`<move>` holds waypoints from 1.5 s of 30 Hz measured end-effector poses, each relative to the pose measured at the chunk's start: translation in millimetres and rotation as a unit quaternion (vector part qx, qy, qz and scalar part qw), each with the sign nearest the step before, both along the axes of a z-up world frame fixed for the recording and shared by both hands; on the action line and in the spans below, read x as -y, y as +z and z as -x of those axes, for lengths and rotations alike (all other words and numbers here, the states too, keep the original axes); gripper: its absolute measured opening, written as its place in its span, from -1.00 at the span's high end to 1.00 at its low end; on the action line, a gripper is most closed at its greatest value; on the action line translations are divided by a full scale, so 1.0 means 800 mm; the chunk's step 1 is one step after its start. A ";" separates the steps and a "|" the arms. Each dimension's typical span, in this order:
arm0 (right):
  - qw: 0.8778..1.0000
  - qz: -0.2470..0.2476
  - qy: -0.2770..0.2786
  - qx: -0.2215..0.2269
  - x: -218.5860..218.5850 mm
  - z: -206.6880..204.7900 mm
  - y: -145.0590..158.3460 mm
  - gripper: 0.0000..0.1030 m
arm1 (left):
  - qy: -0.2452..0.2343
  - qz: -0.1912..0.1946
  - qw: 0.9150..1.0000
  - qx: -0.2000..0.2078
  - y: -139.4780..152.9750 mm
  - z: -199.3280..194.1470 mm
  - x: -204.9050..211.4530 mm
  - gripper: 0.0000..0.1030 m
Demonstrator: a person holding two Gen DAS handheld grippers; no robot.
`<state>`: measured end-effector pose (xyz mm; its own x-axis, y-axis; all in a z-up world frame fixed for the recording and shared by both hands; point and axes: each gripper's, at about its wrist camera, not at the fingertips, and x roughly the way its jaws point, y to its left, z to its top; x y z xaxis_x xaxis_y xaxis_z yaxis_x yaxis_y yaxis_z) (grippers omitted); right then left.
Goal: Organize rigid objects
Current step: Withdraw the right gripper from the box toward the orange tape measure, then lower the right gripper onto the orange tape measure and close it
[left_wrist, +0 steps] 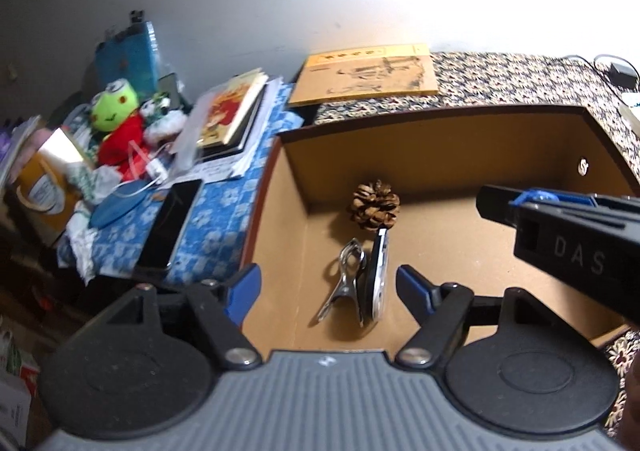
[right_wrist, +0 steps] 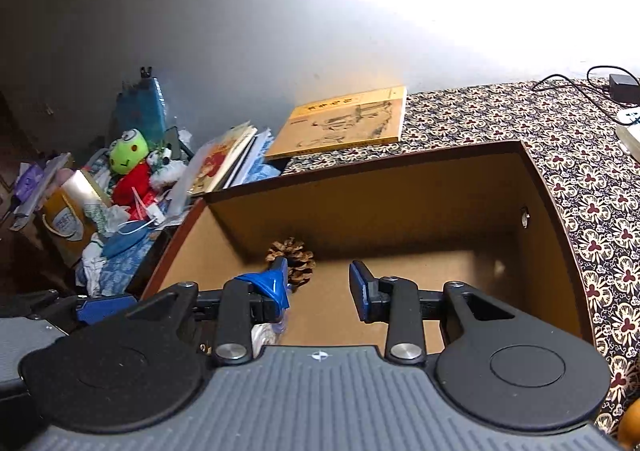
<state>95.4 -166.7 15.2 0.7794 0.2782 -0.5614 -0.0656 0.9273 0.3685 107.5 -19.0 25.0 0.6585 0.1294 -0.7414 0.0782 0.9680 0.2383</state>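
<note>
We hold both tools spread and empty over the open box (left_wrist: 280, 211). Inside, near its left wall, lie a pinecone (left_wrist: 375, 205), a metal clip (left_wrist: 345, 279) and a flat device (left_wrist: 379, 279), the left tool (left_wrist: 328, 291) just above them and the right tool (right_wrist: 320, 287) beside it

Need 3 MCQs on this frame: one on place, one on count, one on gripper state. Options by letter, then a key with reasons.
1. Where does the pine cone lie?
A. On the yellow book
B. Inside the box, near its far wall
C. On the blue cloth

2. How many loose items lie on the floor of the box?
A. One
B. Three
C. Five

3. How do the jaws of the left gripper stand?
A. Open, holding nothing
B. Shut on the metal clip
C. Shut on the pine cone

Key: 1 B, the cone sits on the box floor by the far wall. 2 B, the left wrist view shows the cone, the metal clip and a flat black-and-silver object. 3 A, the blue pads stand well apart with only the box floor between them.
</note>
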 end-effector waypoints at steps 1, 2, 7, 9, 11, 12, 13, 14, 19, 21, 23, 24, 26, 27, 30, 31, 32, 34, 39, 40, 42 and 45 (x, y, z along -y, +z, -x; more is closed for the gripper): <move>1.000 -0.001 0.004 0.002 0.000 0.004 0.002 0.67 | 0.006 0.001 1.000 0.001 0.003 0.005 -0.001 -0.53; 1.000 -0.003 0.007 0.006 -0.001 0.008 0.005 0.67 | 0.011 0.002 1.000 0.004 0.005 0.010 -0.002 -0.53; 0.999 -0.002 0.033 0.015 -0.002 0.025 0.014 0.68 | 0.034 -0.004 0.999 0.007 0.010 0.029 -0.003 -0.53; 0.999 -0.012 0.039 0.015 0.000 0.030 0.016 0.68 | 0.039 -0.006 0.999 0.007 0.011 0.035 -0.003 -0.53; 0.999 -0.021 0.042 0.016 0.003 0.036 0.018 0.68 | 0.044 -0.009 0.999 0.009 0.013 0.043 -0.002 -0.53; 0.999 -0.024 0.044 0.018 0.004 0.038 0.020 0.69 | 0.045 -0.011 0.999 0.011 0.014 0.046 -0.002 -0.53; 0.999 -0.024 0.045 0.019 0.004 0.041 0.022 0.70 | 0.047 -0.011 0.999 0.012 0.016 0.049 -0.002 -0.53; 0.998 -0.022 0.046 0.021 0.004 0.043 0.023 0.70 | 0.050 -0.011 0.999 0.012 0.017 0.051 -0.003 -0.53; 0.998 -0.028 0.059 0.023 0.006 0.055 0.026 0.71 | 0.056 -0.011 0.998 0.012 0.020 0.062 -0.004 -0.53; 0.997 -0.035 0.069 0.019 0.005 0.059 0.027 0.72 | 0.059 -0.014 0.998 0.010 0.019 0.067 -0.004 -0.53; 0.996 -0.040 0.078 0.017 0.004 0.065 0.027 0.72 | 0.062 -0.015 0.998 0.006 0.016 0.072 -0.005 -0.53; 0.995 -0.042 0.084 0.016 0.002 0.067 0.027 0.72 | 0.064 -0.015 0.998 0.004 0.015 0.074 -0.006 -0.53; 0.995 -0.043 0.094 0.015 0.000 0.073 0.028 0.72 | 0.068 -0.011 0.998 0.000 0.014 0.079 -0.009 -0.53; 0.994 -0.044 0.098 0.015 -0.002 0.076 0.029 0.72 | 0.069 -0.010 0.998 -0.001 0.014 0.081 -0.011 -0.53; 0.993 -0.045 0.106 0.011 -0.003 0.081 0.027 0.71 | 0.071 -0.009 0.997 -0.003 0.014 0.088 -0.013 -0.53; 0.993 -0.046 0.107 0.008 -0.003 0.082 0.026 0.71 | 0.072 -0.009 0.997 -0.004 0.014 0.090 -0.013 -0.53; 0.993 -0.048 0.109 0.005 -0.003 0.083 0.025 0.71 | 0.072 -0.008 0.997 -0.006 0.013 0.091 -0.013 -0.53; 0.992 -0.053 0.112 -0.004 -0.003 0.086 0.020 0.70 | 0.074 -0.008 0.997 -0.010 0.011 0.095 -0.014 -0.53; 0.990 -0.059 0.125 -0.017 -0.005 0.094 0.011 0.70 | 0.084 -0.007 0.996 -0.027 0.001 0.105 -0.016 -0.53; 0.990 -0.061 0.127 -0.019 -0.005 0.095 0.010 0.70 | 0.085 -0.007 0.996 -0.031 -0.001 0.106 -0.016 -0.53; 0.989 -0.064 0.129 -0.025 -0.006 0.098 0.006 0.70 | 0.088 -0.006 0.995 -0.037 -0.005 0.110 -0.018 -0.53; 0.988 -0.067 0.131 -0.036 -0.008 0.101 -0.002 0.69 | 0.091 -0.007 0.995 -0.045 -0.011 0.114 -0.021 -0.53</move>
<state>14.7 -160.0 13.2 0.6296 0.5416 -0.5570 -0.2668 0.8241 0.4997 16.6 -2.1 15.9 0.5543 0.2516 -0.7934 -0.0774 0.9647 0.2518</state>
